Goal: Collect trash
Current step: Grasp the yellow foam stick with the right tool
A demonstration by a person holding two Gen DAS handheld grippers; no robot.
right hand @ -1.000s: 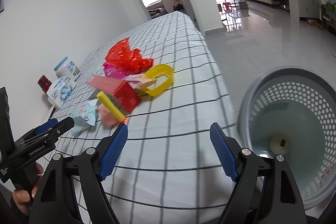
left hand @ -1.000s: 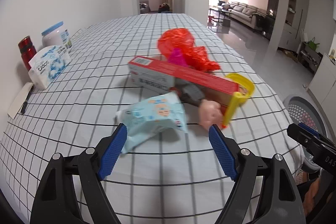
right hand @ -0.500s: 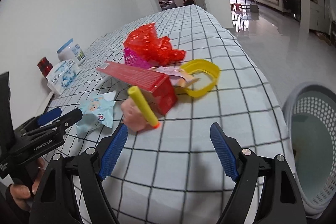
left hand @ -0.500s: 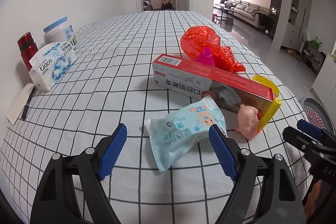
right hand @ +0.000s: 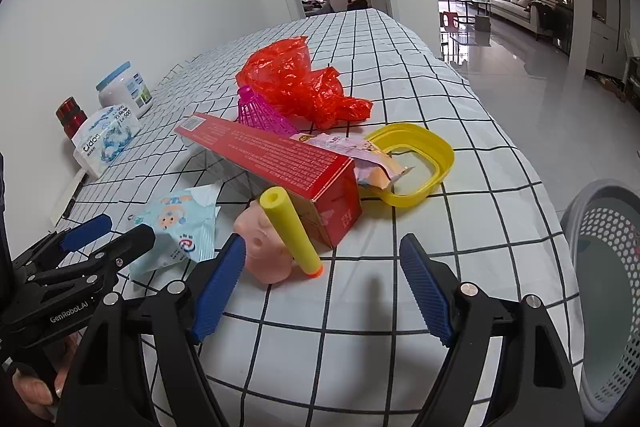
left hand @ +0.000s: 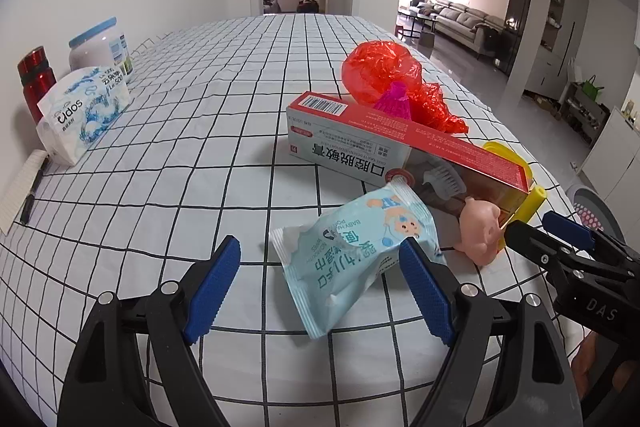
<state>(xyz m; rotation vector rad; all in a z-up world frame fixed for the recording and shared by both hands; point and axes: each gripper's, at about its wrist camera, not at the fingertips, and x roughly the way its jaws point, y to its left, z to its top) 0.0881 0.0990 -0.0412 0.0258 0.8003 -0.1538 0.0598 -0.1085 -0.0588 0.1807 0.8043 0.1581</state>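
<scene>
The pale blue wipes packet [left hand: 356, 259] lies flat on the checked worktop [left hand: 200, 147], just in front of the long red box [left hand: 404, 147] and beside a little pink pig toy [left hand: 480, 231]. It looks light, soft and crinkly, the sort of pack that will sag and slide on the cloth, so I would pinch it across its puffed middle rather than by the thin sealed ends.

The left hand-held gripper [left hand: 320, 287] is spread wide and holds nothing; the packet sits between its blue pads [left hand: 426, 293], the right pad seemingly just at the packet's edge, though the fisheye makes contact hard to judge.

The right hand-held gripper [right hand: 320, 283] is also wide apart and empty, with the pig and a yellow foam tube [right hand: 290, 231] just ahead of its left pad. The grey perforated basket [right hand: 608, 267] waits on the floor off the worktop's right edge, the likely place for the trash.
</scene>
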